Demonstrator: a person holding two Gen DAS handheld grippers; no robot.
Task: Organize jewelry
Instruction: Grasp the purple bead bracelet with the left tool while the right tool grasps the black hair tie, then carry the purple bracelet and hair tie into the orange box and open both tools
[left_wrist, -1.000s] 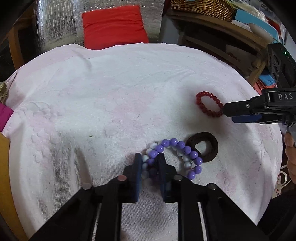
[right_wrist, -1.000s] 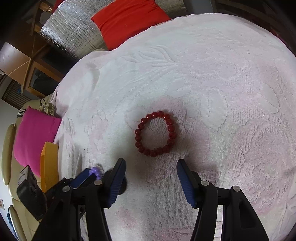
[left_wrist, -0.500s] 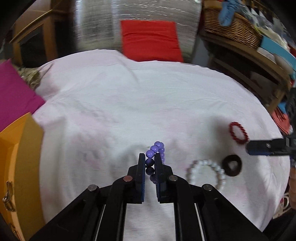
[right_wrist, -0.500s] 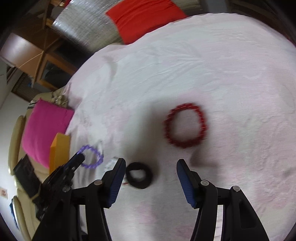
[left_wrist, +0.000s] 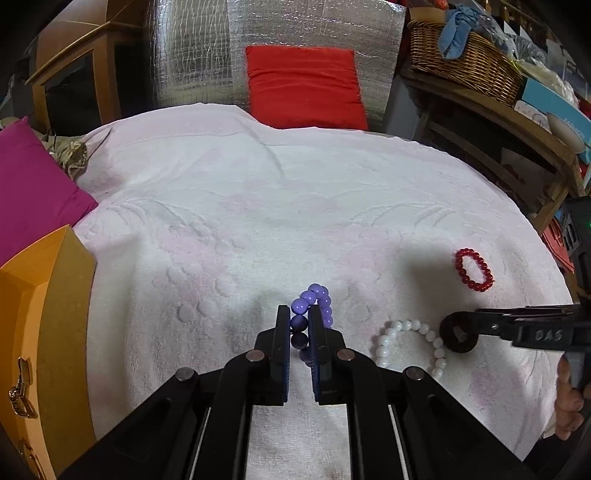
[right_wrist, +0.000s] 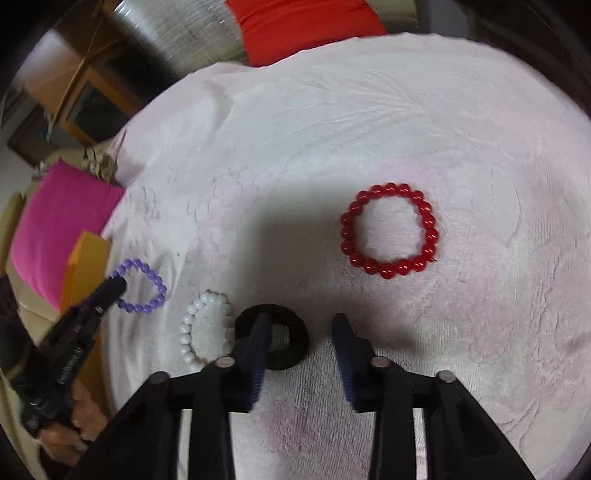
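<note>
My left gripper (left_wrist: 299, 314) is shut on a purple bead bracelet (left_wrist: 314, 301) and holds it above the white towel; it also shows in the right wrist view (right_wrist: 142, 284). A white bead bracelet (left_wrist: 410, 345) (right_wrist: 207, 328) lies flat beside a black ring (left_wrist: 458, 332) (right_wrist: 273, 336). A red bead bracelet (left_wrist: 474, 269) (right_wrist: 389, 230) lies further right. My right gripper (right_wrist: 301, 325) is open and low over the towel, its left finger (right_wrist: 256, 339) over the black ring.
An orange wooden box (left_wrist: 40, 332) with a brass clasp stands at the left edge of the towel-covered table (left_wrist: 258, 184). A magenta cushion (left_wrist: 29, 192) lies beside it. A red cushion (left_wrist: 303, 86) and a wicker basket (left_wrist: 461, 59) are at the back.
My left gripper lifted the purple bracelet off the white one and carried it left and up. My right gripper shifted from the red bracelet toward the black ring.
</note>
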